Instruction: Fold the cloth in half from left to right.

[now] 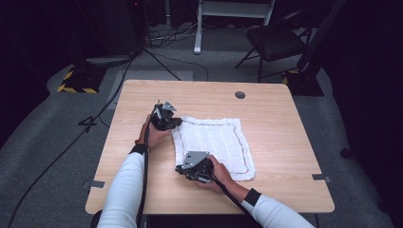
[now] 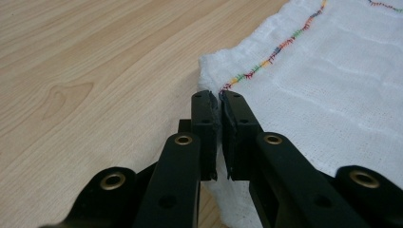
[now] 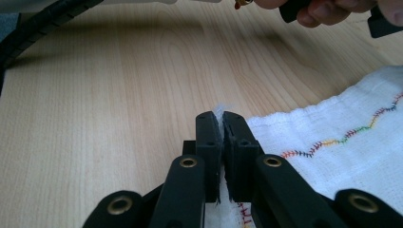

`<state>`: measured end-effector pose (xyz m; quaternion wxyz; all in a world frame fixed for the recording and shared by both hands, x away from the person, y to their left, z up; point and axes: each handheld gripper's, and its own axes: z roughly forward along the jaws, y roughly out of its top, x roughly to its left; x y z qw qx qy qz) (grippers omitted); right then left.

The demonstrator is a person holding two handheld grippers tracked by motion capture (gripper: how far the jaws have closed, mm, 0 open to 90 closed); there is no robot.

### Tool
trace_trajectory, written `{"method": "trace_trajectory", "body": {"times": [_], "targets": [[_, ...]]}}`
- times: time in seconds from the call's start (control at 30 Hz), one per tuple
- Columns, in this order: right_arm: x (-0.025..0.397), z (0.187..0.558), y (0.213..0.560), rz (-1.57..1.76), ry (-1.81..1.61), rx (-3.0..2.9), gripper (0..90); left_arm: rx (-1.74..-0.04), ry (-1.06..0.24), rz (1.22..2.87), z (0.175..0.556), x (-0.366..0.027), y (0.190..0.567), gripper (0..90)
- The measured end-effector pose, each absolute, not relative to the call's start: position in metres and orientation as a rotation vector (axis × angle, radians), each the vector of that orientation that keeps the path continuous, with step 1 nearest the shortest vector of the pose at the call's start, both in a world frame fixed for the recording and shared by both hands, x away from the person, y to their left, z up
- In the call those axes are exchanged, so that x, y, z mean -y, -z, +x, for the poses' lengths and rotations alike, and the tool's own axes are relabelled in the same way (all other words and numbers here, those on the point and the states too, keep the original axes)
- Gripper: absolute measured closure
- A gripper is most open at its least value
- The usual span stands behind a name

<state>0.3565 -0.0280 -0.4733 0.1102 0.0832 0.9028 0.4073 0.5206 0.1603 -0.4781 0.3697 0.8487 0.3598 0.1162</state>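
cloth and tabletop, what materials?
Cloth: looks like thin white woven gauze, probably cotton; open weave and soft wrinkles show, with multicoloured stitching near the edge. Tabletop: pale wood-grain surface with a matte finish, likely laminate or veneer; the pictures can't settle which.

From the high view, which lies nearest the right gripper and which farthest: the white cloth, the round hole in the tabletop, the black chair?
1. White cloth with coloured stitching, pinched in the right gripper.
2. Round grey hole, far table edge.
3. Black chair, on the floor beyond the table.
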Motion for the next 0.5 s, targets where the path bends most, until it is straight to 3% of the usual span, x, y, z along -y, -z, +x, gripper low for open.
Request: {"method": "trace_trajectory", "body": {"times": [0.5], "targets": [[0.021, 0.351, 0.459, 0.209, -1.235, -2.623, 86.5, -0.916, -0.345, 2.149, 0.514, -0.168, 0.466, 84.4]]}}
